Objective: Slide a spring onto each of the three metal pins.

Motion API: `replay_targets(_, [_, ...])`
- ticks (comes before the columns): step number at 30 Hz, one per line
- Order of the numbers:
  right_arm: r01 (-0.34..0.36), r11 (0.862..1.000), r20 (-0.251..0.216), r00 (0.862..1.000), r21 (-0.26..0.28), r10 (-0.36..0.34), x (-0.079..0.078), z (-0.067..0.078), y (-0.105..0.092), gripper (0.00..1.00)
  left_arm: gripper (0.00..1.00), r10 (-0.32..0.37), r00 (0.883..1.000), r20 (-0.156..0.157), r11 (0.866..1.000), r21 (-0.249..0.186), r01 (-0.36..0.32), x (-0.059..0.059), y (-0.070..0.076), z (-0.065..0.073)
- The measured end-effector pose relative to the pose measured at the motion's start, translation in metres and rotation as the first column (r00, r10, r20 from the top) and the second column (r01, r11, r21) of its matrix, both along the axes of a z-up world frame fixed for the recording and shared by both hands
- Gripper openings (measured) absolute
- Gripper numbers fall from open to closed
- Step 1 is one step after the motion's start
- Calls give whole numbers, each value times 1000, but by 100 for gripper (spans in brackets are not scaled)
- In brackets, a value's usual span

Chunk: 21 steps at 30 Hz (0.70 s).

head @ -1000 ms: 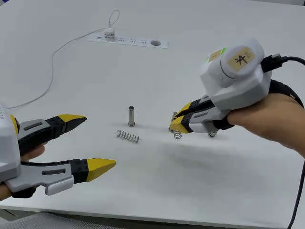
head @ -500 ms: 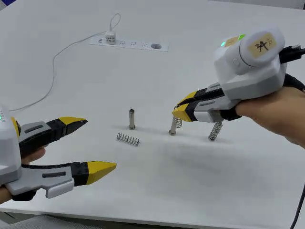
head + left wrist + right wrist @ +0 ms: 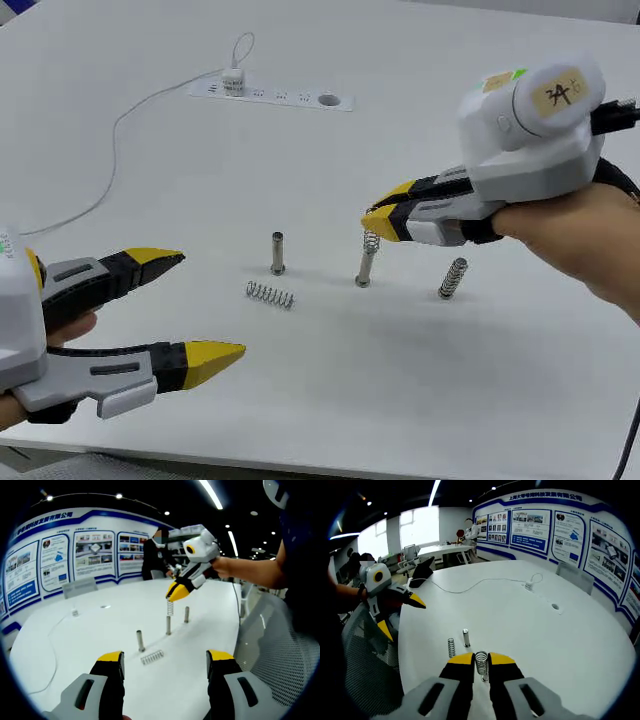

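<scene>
1. Right gripper point(image 3: 375, 222) jaws are pinching a spring point(image 3: 371, 242) atop the middle pin point(image 3: 365, 268).
2. Left gripper point(image 3: 210, 303) jaws are gaping wide.
3. Loose spring point(image 3: 269, 293) is lying on desk point(image 3: 450, 400), 6 o'clock of bare pin point(image 3: 277, 252).

You are in an office showroom or meeting hall. You work at a large, rounded white conference table point(image 3: 330, 390) with a power strip point(image 3: 270, 93) on its top and a white cable point(image 3: 110, 150) trailing away from it. The wall carries a row of blue-and-white display boards point(image 3: 90, 550) under a blue band of lettering. Long light strips point(image 3: 212, 492) and small spotlights point(image 3: 119, 496) run across a dark ceiling. Mesh office chairs point(image 3: 272, 640) stand at the table's edge. Farther off, by bright windows point(image 3: 417, 527), there is another table point(image 3: 442, 550) with chairs, and a person point(image 3: 471, 530) stands near it.
</scene>
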State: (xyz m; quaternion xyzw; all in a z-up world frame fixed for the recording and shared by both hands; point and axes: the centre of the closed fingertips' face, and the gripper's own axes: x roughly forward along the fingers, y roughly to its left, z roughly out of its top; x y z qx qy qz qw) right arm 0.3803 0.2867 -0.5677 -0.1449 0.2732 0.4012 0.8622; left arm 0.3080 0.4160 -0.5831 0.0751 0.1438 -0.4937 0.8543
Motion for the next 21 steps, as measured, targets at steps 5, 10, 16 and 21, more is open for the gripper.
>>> replay_targets(5, [16, 1000, 5, 1000, 9, -16, 5, -3, -2, 12, 68, 1, 1000, 0, 1000, -1, -1, 0, 0, 0])
replay_targets(10, [25, 1000, -1, 1000, 17, -25, 7, -5, -4, 12, 68, 1, 1000, -2, 1000, 0, -1, 0, 0, 0])
replay_targets(16, [31, 999, -8, 999, 20, -31, 9, -9, -5, 12, 68, 2, 1000, -5, 1000, 2, -2, 0, 0, -1])
replay_targets(21, [37, 999, -15, 999, 23, -36, 10, -13, -6, 12, 68, 4, 1000, -6, 1000, 2, -4, 0, 0, -1])
